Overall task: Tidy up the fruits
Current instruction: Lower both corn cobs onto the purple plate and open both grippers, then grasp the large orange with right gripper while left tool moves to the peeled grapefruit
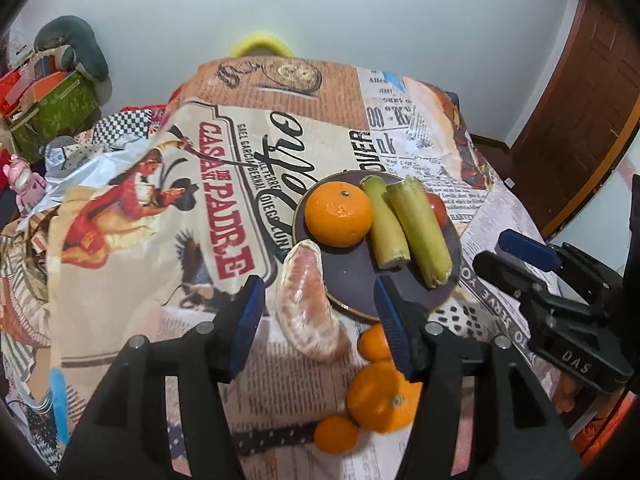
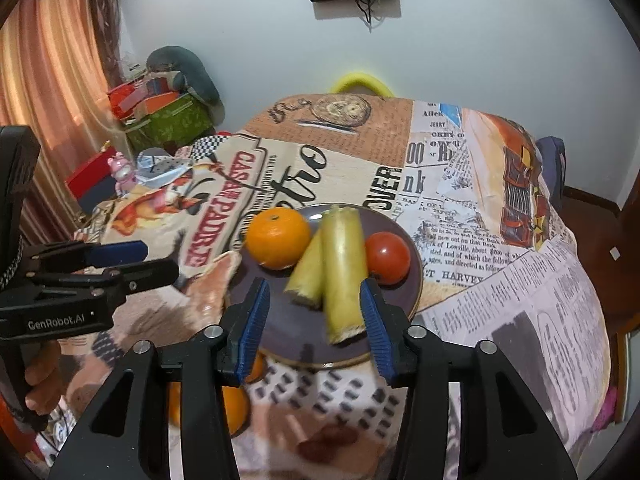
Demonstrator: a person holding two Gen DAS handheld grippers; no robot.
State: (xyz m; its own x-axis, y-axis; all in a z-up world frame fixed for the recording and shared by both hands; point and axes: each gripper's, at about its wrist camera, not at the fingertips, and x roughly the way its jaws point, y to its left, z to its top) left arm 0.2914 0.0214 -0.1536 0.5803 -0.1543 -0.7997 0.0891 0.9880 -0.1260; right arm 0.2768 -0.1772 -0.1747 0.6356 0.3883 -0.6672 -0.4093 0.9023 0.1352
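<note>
Your left hand-held gripper point(image 1: 320, 320) stood wide open around the pomelo segment point(image 1: 310, 300); your right hand-held gripper point(image 2: 314, 322) hovered open, empty, above the plate point(image 2: 414, 284).

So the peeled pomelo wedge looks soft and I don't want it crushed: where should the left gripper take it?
Grip the peeled pomelo wedge across its thick middle, with the open left gripper coming from the near side, a finger on each long flank. It lies lengthwise between the fingers, its far tip against the plate rim, so the near end is probably freer.
</note>
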